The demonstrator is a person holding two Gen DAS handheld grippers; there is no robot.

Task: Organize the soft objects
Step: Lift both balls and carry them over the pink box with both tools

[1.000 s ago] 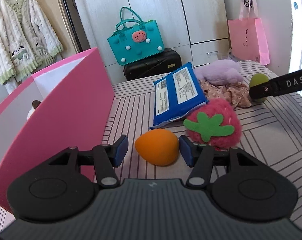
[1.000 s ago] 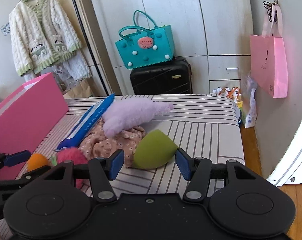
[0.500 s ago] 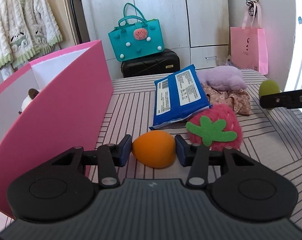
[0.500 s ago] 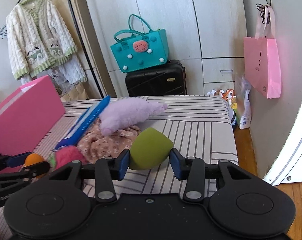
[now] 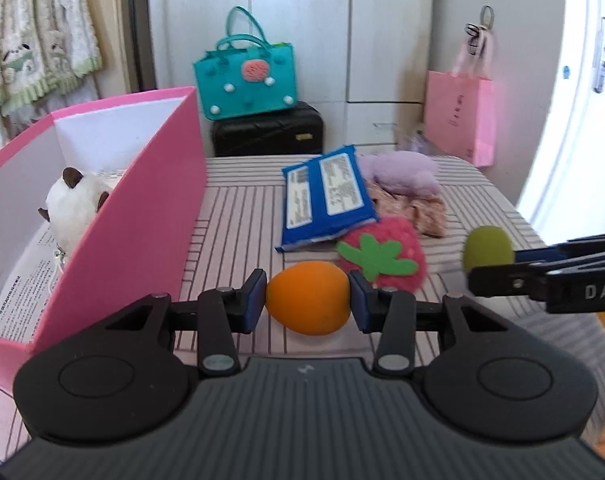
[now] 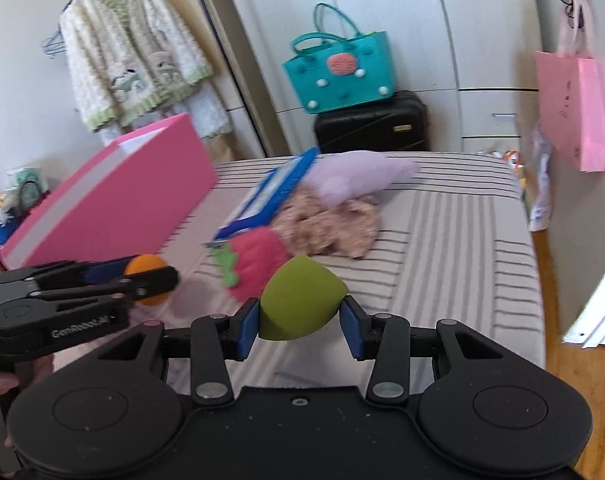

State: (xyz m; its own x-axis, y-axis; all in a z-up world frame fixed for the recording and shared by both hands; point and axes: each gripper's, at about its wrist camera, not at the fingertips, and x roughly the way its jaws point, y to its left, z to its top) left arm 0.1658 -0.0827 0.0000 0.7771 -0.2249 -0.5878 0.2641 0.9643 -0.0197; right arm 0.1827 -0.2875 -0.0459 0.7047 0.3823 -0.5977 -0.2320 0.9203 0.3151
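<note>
My left gripper [image 5: 307, 299] is shut on an orange egg-shaped sponge [image 5: 308, 298] and holds it above the striped bed, beside the open pink box [image 5: 142, 216]. My right gripper [image 6: 300, 316] is shut on a green teardrop sponge [image 6: 300, 298], also lifted off the bed. The green sponge [image 5: 487, 249] and right gripper show at the right of the left wrist view. The orange sponge [image 6: 148, 266] and left gripper show at the left of the right wrist view. A pink strawberry plush [image 5: 382, 252] lies on the bed between them.
A white plush toy [image 5: 72, 204] sits inside the pink box. A blue packet [image 5: 326, 196], a floral cloth [image 5: 410, 208] and a lilac plush [image 5: 398, 170] lie farther back on the bed [image 5: 238, 216]. A teal bag [image 5: 244, 76] on a black suitcase stands behind.
Both grippers closed on their sponges and lifted them off the bed. The right gripper moved left, closer to the left one; the view now looks down into the pink box.
</note>
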